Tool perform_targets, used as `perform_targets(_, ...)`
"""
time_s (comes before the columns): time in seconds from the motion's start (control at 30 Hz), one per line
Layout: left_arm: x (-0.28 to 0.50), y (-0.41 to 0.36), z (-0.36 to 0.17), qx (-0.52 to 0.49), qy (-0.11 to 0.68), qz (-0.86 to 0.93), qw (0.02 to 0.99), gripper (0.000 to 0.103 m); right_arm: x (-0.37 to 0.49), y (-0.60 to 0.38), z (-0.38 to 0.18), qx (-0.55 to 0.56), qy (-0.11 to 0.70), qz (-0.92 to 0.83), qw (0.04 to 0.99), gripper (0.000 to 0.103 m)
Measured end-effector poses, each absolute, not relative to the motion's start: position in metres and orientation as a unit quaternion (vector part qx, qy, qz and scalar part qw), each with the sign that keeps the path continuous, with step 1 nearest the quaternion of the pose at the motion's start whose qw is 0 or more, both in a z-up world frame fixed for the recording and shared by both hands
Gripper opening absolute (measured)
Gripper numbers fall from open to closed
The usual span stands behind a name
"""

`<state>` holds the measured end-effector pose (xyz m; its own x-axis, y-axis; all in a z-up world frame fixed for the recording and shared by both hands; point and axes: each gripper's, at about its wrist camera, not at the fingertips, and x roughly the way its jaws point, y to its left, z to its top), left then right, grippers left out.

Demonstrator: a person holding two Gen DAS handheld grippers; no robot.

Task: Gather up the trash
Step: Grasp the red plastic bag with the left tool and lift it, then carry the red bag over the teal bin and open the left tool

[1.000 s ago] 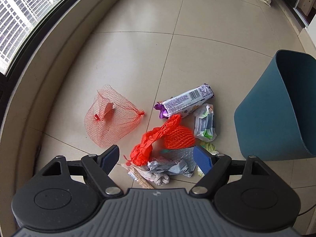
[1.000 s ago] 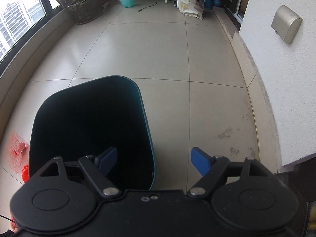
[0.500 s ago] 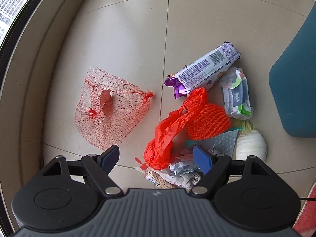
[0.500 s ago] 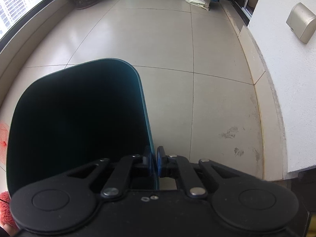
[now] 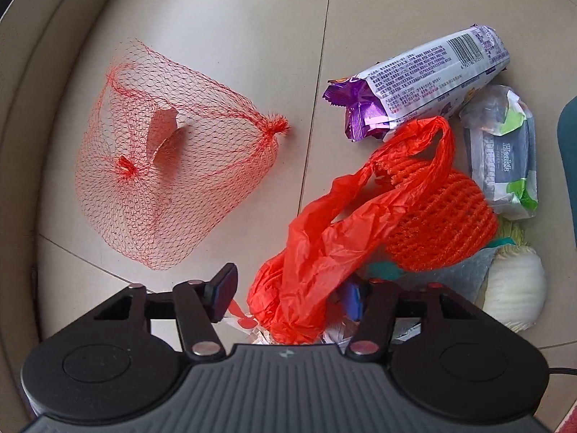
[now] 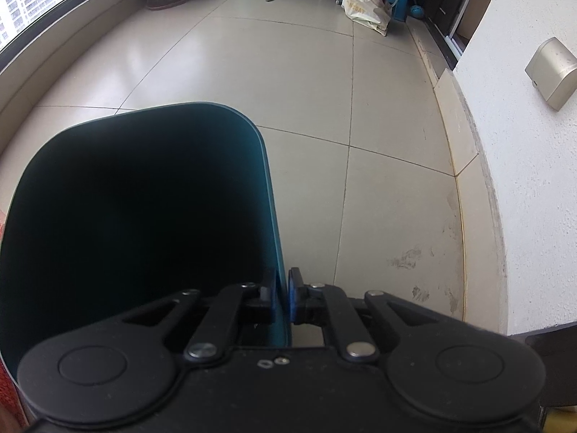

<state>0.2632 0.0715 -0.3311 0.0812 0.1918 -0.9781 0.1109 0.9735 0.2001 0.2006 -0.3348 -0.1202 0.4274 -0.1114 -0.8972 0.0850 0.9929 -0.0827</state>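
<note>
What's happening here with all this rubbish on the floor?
A person with a gripper in each hand is picking up trash. The right gripper is clamped on the rim of a dark teal bin. The left gripper is open, its fingers on either side of a crumpled red plastic bag in the pile. A red net bag, a purple snack wrapper and a wipes packet lie on the tile floor.
</note>
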Motion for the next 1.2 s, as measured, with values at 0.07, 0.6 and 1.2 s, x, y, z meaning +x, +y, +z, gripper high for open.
perform_targets(0.07,0.263,0.072,-0.328,0.106,0.673,0.032,0.732,0.026,0.198,-0.333,-0.122,-0.018,0.529,-0.058,0.846,0.007)
perform_targets(0.6,0.244,0.039,-0.199,0.109,0.61,0.003,0.785,0.011,0.191,-0.332,-0.12,-0.023,0.518,-0.054,0.853,0.006)
perform_targets(1.2,0.224,-0.125,0.001,0.06,0.48,-0.165,0.86,0.011,0.191,-0.343,-0.123,0.009,0.515,-0.052,0.856,0.006)
